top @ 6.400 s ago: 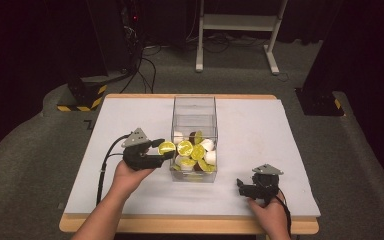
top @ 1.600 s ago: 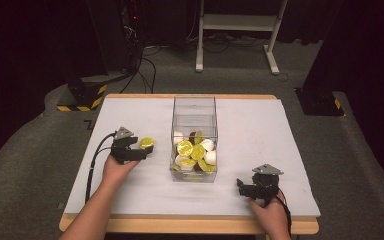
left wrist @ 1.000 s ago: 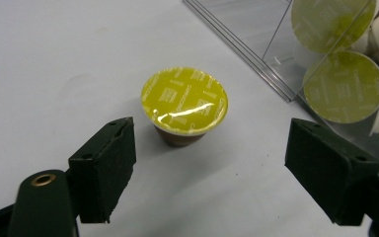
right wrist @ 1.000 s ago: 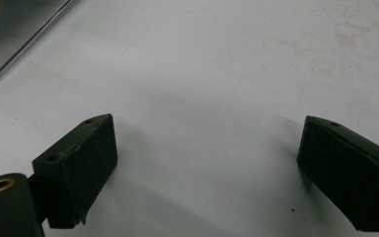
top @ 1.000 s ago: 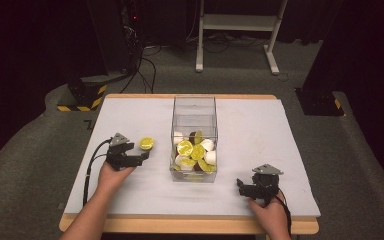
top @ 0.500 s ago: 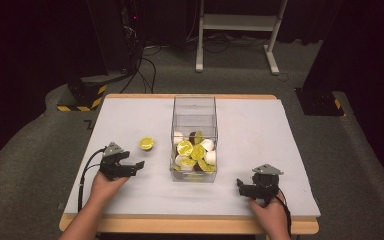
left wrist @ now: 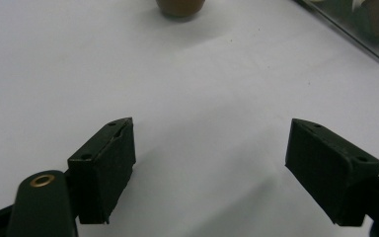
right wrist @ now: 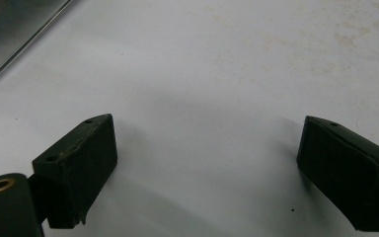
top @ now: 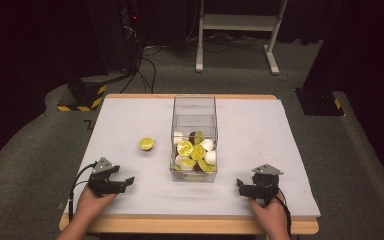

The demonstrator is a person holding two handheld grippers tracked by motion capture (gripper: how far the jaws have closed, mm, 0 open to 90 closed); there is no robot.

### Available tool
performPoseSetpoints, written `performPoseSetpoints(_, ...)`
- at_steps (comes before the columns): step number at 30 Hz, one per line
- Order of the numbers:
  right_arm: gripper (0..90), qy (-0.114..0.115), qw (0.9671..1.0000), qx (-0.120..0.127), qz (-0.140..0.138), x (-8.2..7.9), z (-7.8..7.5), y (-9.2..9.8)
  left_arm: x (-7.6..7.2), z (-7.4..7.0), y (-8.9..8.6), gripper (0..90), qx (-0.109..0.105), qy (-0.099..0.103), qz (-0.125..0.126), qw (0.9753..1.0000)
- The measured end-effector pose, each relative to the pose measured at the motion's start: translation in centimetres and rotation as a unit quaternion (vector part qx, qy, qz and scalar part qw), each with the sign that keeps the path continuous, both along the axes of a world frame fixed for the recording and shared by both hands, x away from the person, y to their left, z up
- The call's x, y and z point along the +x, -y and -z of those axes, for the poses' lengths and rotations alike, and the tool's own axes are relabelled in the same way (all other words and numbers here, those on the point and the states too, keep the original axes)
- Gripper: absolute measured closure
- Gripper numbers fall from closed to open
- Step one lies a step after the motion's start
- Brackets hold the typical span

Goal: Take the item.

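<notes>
Left of the clear box (top: 194,140) lies a yellow cup (top: 146,143); left tongs (top: 128,182) and right tongs (top: 239,186) rest spread, empty, on the tabletop (top: 130,120) nearer the person than the box.

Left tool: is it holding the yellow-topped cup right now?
No: the left tool has its jaws spread wide over bare table, while the small yellow-topped cup sits apart, left of the clear plastic box.

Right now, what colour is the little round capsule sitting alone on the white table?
Yellow-green on top, clearest in the high view: small round capsule.
</notes>
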State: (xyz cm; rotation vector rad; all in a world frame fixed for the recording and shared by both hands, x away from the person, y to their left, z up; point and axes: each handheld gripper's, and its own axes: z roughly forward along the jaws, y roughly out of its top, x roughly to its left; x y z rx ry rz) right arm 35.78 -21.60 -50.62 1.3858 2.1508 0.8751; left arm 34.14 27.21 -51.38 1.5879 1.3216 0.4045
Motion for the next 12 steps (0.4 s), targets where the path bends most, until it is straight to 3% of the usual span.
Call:
performPoseSetpoints(1, 8.1, 0.0, 1.0, 0.0, 0.0, 0.0, 0.0, 0.0, 0.0, 0.0, 0.0, 19.6, 0.0, 0.0, 0.0, 1.0)
performPoseSetpoints(3, 8.1, 0.0, 1.0, 0.0, 0.0, 0.0, 0.0, 0.0, -0.26, 0.33, 0.48, 19.0, 0.031, 0.004, 0.005, 0.9995)
performPoseSetpoints(5, 8.2, 0.0, 1.0, -0.001, 0.0, 0.0, 0.0, -0.01, -0.29, 0.41, 0.66, 18.2, 0.039, 0.007, 0.006, 0.9992)
performPoseSetpoints(7, 8.2, 0.001, 1.0, -0.001, 0.0, -0.01, 0.0, -0.01, -0.3, 0.44, 0.67, 18.2, 0.042, 0.01, 0.004, 0.9991)
performPoseSetpoints(9, 8.2, 0.001, 1.0, -0.002, 0.0, -0.01, 0.0, -0.03, -0.3, 0.47, 0.79, 18.4, 0.03, 0.009, -0.001, 0.9995)
performPoseSetpoints(12, 8.2, 0.001, 1.0, -0.002, 0.0, -0.01, 0.0, -0.03, -0.32, 0.45, 0.64, 18.3, 0.044, 0.009, 0.005, 0.999)
